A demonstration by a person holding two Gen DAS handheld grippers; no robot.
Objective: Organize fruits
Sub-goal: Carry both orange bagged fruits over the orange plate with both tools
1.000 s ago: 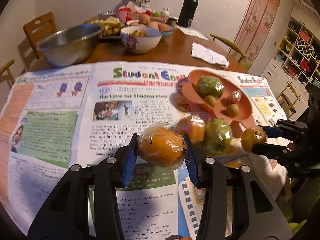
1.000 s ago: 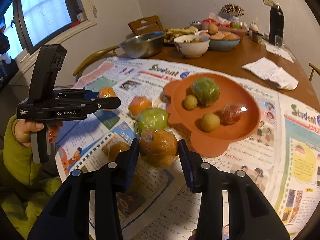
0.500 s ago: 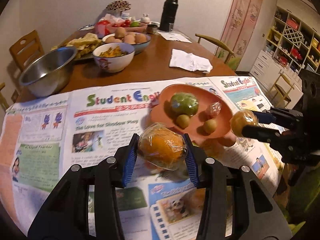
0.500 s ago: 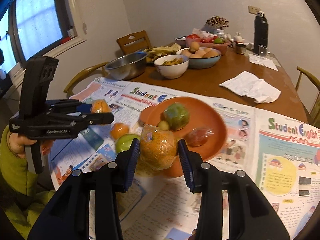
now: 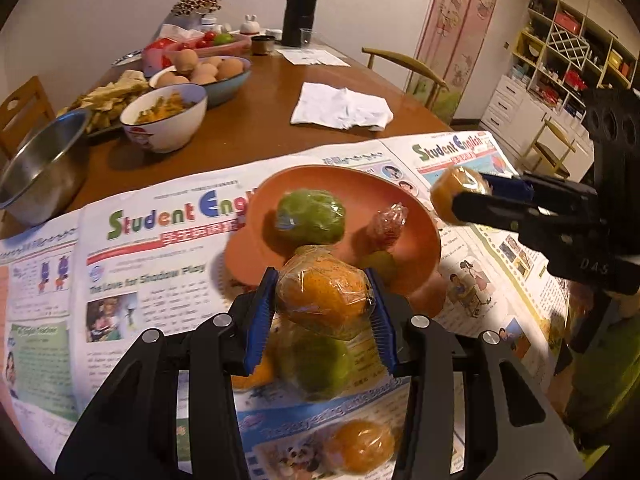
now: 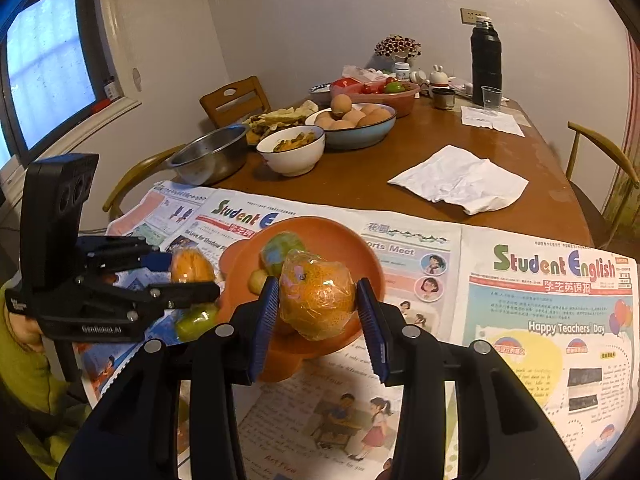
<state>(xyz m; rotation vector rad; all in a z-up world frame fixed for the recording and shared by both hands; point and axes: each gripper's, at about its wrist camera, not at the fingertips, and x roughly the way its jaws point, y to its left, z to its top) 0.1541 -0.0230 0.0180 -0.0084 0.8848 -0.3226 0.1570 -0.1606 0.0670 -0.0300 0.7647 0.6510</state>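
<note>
My left gripper [image 5: 322, 304] is shut on a plastic-wrapped orange [image 5: 324, 298], held above the near rim of the orange plate [image 5: 360, 188]. My right gripper [image 6: 318, 300] is shut on another wrapped orange [image 6: 318, 296], above the plate [image 6: 344, 240] near its front rim. The plate holds a wrapped green fruit [image 5: 310, 216], a small red wrapped fruit [image 5: 388, 222] and a small brown fruit [image 5: 380, 264]. A green fruit [image 5: 316, 364] and two oranges [image 5: 360, 444] lie on the newspaper [image 5: 140, 240] below my left gripper. Each gripper shows in the other's view.
Behind the newspaper stand a steel bowl [image 5: 36, 168], a white bowl of food [image 5: 164, 116], a blue bowl of eggs [image 5: 216, 74], a black thermos [image 5: 298, 8] and a crumpled white napkin [image 5: 340, 110]. Wooden chairs [image 6: 236, 98] surround the table.
Both grippers have carried their oranges up and forward to the plate. The loose fruits on the newspaper now lie beneath the left gripper.
</note>
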